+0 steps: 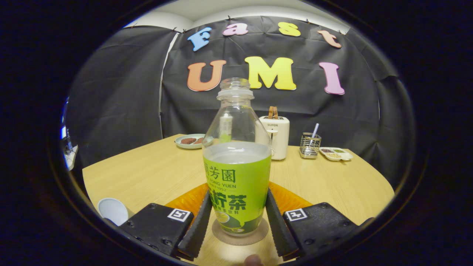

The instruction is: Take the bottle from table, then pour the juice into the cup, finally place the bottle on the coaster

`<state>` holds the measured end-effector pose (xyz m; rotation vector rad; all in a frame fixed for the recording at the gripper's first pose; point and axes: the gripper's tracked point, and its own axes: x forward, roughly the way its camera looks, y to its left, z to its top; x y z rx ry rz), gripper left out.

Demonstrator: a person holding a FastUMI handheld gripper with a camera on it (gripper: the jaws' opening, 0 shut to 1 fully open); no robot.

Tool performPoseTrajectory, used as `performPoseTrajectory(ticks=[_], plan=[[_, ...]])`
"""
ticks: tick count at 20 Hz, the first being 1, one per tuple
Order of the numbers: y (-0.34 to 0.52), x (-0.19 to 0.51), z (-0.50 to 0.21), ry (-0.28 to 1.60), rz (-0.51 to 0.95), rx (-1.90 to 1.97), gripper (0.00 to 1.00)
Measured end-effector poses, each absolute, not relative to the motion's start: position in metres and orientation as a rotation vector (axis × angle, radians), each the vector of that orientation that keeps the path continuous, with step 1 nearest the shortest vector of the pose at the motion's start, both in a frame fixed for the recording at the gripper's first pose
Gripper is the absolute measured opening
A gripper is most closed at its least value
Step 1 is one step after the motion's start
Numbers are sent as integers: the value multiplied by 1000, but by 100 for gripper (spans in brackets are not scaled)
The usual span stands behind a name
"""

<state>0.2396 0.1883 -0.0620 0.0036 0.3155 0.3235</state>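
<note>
A clear bottle point(236, 173) with a green label and no cap stands upright on a round brown coaster point(240, 233), between the two fingers. My gripper point(237, 199) is shut on the bottle, one finger pressed against each side of the label low down. Pale liquid fills the bottle to just above the label. A white cup point(112, 210) sits on the wooden table point(155, 173), left of the left finger and close to the table's near edge. Its inside is hidden.
An orange mat point(188, 201) lies under and behind the bottle. Along the table's far side stand a plate of brown food point(190, 141), a white toaster point(275, 136), a wire utensil holder point(309, 146) and a small divided dish point(335, 153).
</note>
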Motion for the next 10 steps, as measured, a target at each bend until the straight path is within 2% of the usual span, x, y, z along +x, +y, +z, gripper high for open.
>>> performPoseTrajectory(ticks=[9,10], plan=[[184,244,-72,311,327,6,82],[184,244,-72,311,324,-3,85]])
